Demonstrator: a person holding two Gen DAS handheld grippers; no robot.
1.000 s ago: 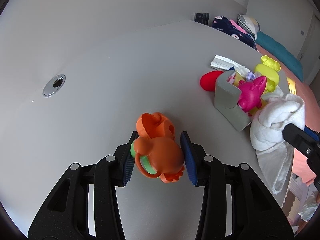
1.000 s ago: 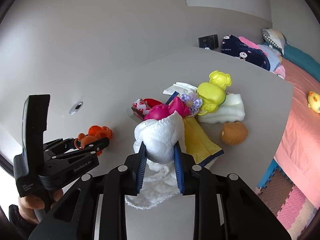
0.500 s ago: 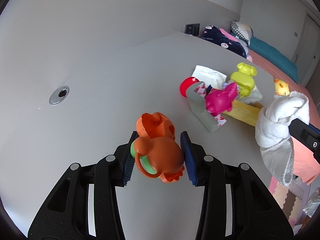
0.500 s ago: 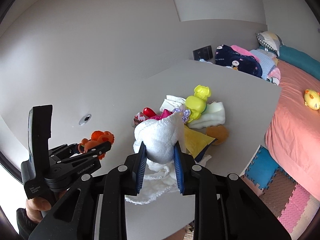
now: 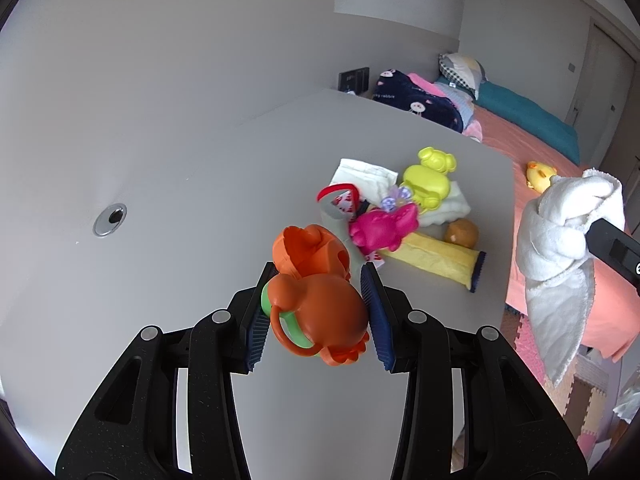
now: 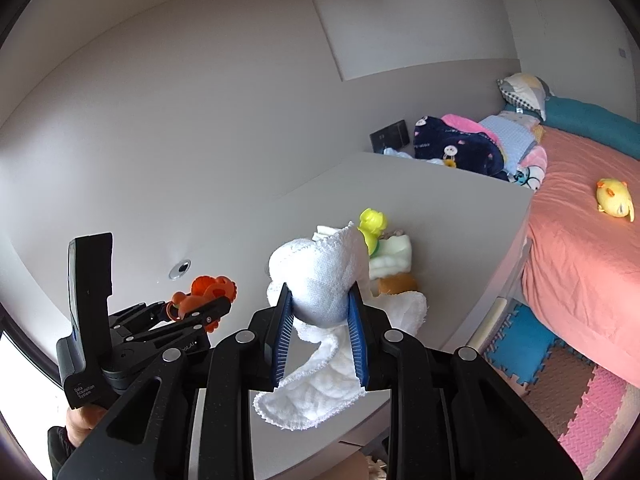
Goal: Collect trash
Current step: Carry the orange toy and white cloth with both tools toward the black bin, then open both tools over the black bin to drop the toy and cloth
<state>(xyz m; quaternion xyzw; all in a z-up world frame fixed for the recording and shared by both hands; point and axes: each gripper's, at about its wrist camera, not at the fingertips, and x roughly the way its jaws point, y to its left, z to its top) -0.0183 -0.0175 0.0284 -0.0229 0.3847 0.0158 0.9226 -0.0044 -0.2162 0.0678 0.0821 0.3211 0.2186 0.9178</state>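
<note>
Fingers of the left gripper (image 5: 316, 312) clamp an orange toy (image 5: 316, 300); the right gripper (image 6: 320, 312) pinches a bunched white towel (image 6: 320, 280), both lifted clear of the table (image 5: 180, 200), likely for carrying off.

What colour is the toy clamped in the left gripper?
Orange toy, with a green band; clearest in the left wrist view.

Far right we see a bed (image 6: 580, 240) with a yellow plush chick (image 6: 614, 199), foam mats (image 6: 560, 396) below.
</note>
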